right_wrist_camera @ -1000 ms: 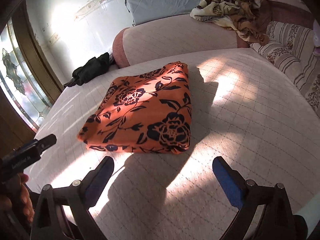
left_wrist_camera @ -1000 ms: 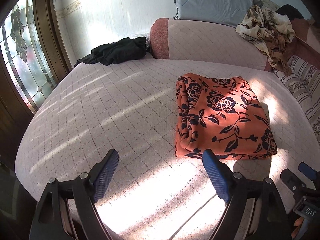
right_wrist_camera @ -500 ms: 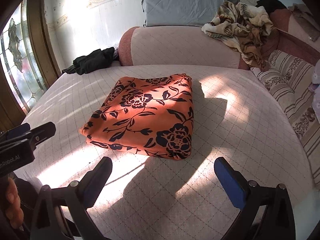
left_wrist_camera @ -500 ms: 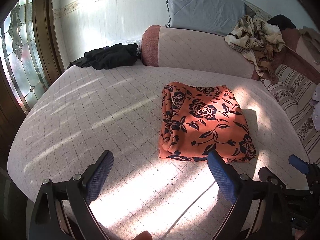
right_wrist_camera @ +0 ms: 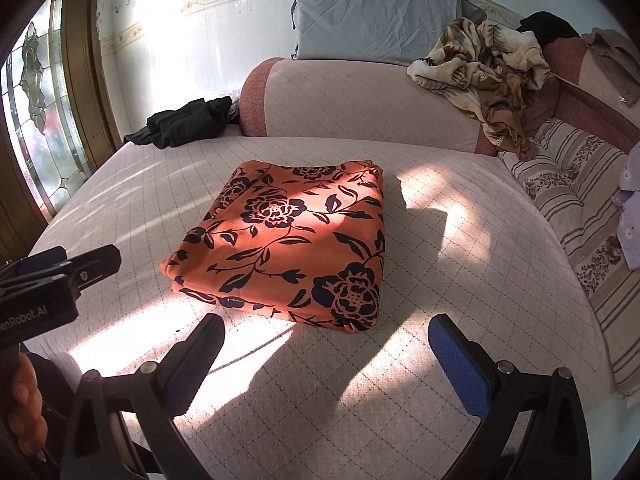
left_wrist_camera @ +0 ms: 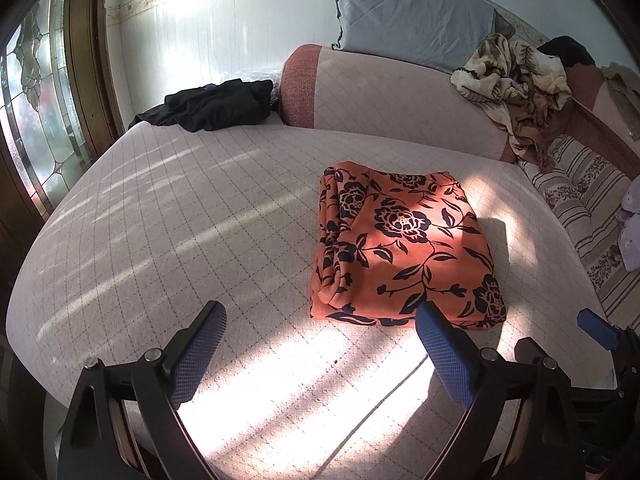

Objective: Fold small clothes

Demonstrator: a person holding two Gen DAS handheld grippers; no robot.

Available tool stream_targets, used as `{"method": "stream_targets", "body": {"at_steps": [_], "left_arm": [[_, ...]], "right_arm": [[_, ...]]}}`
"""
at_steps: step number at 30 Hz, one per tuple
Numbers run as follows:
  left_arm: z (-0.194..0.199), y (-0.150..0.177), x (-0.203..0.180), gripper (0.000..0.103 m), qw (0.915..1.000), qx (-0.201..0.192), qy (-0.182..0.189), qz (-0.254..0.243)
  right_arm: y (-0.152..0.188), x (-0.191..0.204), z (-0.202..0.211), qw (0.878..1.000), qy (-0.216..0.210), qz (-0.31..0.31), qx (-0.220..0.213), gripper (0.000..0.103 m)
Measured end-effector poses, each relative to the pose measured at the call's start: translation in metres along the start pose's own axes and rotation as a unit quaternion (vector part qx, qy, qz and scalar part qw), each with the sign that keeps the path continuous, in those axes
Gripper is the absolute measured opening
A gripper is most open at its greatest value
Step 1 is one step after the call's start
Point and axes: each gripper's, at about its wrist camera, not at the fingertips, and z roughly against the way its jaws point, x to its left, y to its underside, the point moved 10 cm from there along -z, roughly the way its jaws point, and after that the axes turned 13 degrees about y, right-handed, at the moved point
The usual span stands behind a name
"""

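Orange floral garment (left_wrist_camera: 404, 248) lies folded into a rough square on the quilted bed (left_wrist_camera: 180, 216), right of centre in the left wrist view. Left gripper (left_wrist_camera: 320, 344): jaws have just been opening, now wide, nothing between them, short of the cloth's near edge. Right gripper (right_wrist_camera: 326, 354): jaws wide apart, empty. Its body is cut off at the left view's edge. Black clothing (left_wrist_camera: 216, 106) at the far corner: item type unclear. A hand (right_wrist_camera: 24, 404) is partly visible, cropped.

Sunlit quilted pink bed (left_wrist_camera: 200, 216), padded headboard (left_wrist_camera: 400, 96) against white wall (left_wrist_camera: 208, 40); grey pillow (left_wrist_camera: 412, 20) above, stained-glass window (left_wrist_camera: 36, 112) at left.
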Motion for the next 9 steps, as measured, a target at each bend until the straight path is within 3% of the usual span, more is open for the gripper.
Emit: {"method": "stream_targets", "body": {"at_steps": [9], "left_arm": [[-0.006,-0.012,-0.010,0.097,0.9998,-0.006,-0.008,-0.019]], "right_arm": [[-0.006,0.000,-0.005,1.000,-0.004,-0.003,0.000,0.103]]}}
